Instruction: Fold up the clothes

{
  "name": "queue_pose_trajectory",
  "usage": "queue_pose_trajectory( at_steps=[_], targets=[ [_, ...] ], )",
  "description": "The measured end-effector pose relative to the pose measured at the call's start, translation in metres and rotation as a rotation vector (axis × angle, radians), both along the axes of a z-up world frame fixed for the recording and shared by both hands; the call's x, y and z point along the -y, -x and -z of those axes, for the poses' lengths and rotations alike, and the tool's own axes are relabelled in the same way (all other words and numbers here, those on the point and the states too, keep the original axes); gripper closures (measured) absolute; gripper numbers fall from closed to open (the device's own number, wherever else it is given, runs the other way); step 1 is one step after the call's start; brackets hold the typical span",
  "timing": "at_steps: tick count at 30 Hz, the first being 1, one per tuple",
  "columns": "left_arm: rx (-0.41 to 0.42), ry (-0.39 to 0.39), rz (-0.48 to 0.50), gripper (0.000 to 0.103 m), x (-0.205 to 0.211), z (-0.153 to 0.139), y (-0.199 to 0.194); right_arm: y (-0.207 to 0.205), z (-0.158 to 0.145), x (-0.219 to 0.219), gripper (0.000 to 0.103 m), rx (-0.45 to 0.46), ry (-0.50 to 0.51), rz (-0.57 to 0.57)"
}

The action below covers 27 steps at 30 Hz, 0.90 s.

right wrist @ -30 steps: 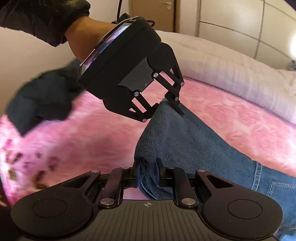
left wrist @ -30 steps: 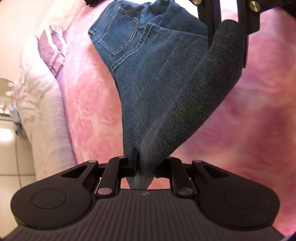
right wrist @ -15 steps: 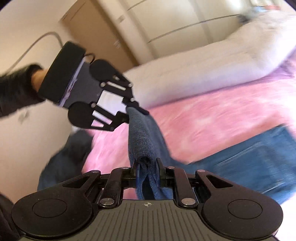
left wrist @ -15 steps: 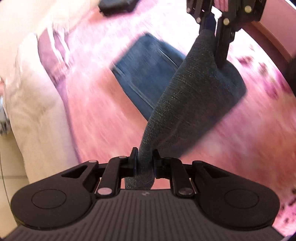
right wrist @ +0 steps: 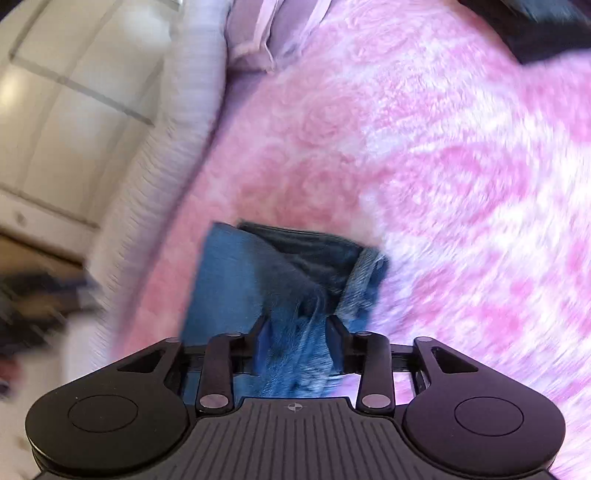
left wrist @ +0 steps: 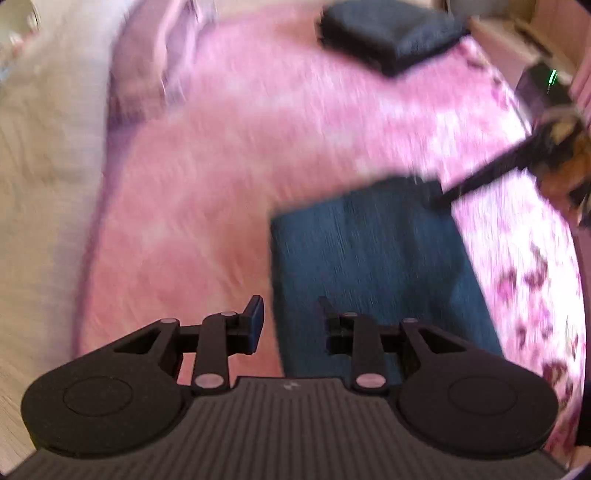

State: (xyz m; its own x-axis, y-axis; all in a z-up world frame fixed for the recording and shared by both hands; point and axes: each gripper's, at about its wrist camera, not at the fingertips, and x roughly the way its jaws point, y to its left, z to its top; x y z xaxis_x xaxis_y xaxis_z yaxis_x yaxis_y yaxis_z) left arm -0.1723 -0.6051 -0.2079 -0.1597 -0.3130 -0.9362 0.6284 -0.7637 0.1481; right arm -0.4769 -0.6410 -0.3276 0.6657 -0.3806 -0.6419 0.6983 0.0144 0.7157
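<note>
The blue jeans lie folded on the pink blanket. My left gripper is open and empty, just above the near left edge of the jeans. In the right wrist view the jeans lie folded with the hem end on top. My right gripper is open, with the denim hem loose between its fingers. The right gripper shows blurred at the jeans' far corner in the left wrist view.
A dark folded garment lies at the far end of the bed. A lilac pillow and white quilt run along the bed's side. A small device with a green light stands beyond the bed. Tiled floor lies past the quilt.
Both grippers carried the jeans' leg end over onto the waist part, laid it down and opened. The jeans now lie folded flat. Both views are motion-blurred.
</note>
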Motion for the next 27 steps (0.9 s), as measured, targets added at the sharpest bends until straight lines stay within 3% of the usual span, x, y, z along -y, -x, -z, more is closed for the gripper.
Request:
queue_pose_trajectory(
  at_steps=[3, 7, 8, 9, 10, 11, 14, 18, 21, 23, 27],
  targets=[
    [0.016, -0.077, -0.041, 0.077, -0.011, 0.035, -0.012, 0.0, 0.004, -0.008, 0.046, 0.035, 0.017, 0.028],
    [-0.015, -0.13, -0.105, 0.077, -0.013, 0.061, -0.018, -0.005, 0.011, -0.007, 0.044, 0.02, 0.012, 0.068],
    [-0.03, -0.13, -0.123, 0.077, -0.009, 0.063, -0.019, -0.007, 0.012, -0.005, 0.057, -0.002, 0.005, 0.085],
    [-0.045, -0.128, -0.138, 0.077, -0.006, 0.064, -0.019, -0.007, 0.013, 0.0, 0.078, -0.035, -0.01, 0.099],
    [-0.063, -0.117, -0.149, 0.077, -0.003, 0.062, -0.02, -0.008, 0.011, 0.005, 0.088, -0.037, -0.007, 0.092],
    [-0.083, -0.104, -0.159, 0.077, 0.001, 0.059, -0.02, -0.008, 0.003, 0.006, 0.092, -0.019, 0.025, 0.079],
    [-0.127, -0.082, -0.186, 0.077, 0.017, 0.06, -0.016, -0.015, -0.012, 0.012, 0.093, -0.055, 0.1, 0.008],
    [-0.11, -0.101, -0.221, 0.075, 0.031, 0.087, -0.012, -0.006, 0.024, 0.028, 0.092, -0.045, 0.01, 0.05],
    [-0.084, -0.106, -0.233, 0.072, 0.03, 0.104, -0.015, -0.001, 0.033, 0.028, 0.092, -0.018, 0.007, 0.066],
    [-0.089, -0.103, -0.248, 0.071, 0.026, 0.104, -0.024, 0.002, 0.029, 0.022, 0.088, -0.016, 0.021, 0.071],
    [-0.056, -0.085, -0.287, 0.068, 0.01, 0.095, -0.057, 0.012, 0.009, -0.006, 0.056, -0.047, 0.018, 0.128]
  ],
)
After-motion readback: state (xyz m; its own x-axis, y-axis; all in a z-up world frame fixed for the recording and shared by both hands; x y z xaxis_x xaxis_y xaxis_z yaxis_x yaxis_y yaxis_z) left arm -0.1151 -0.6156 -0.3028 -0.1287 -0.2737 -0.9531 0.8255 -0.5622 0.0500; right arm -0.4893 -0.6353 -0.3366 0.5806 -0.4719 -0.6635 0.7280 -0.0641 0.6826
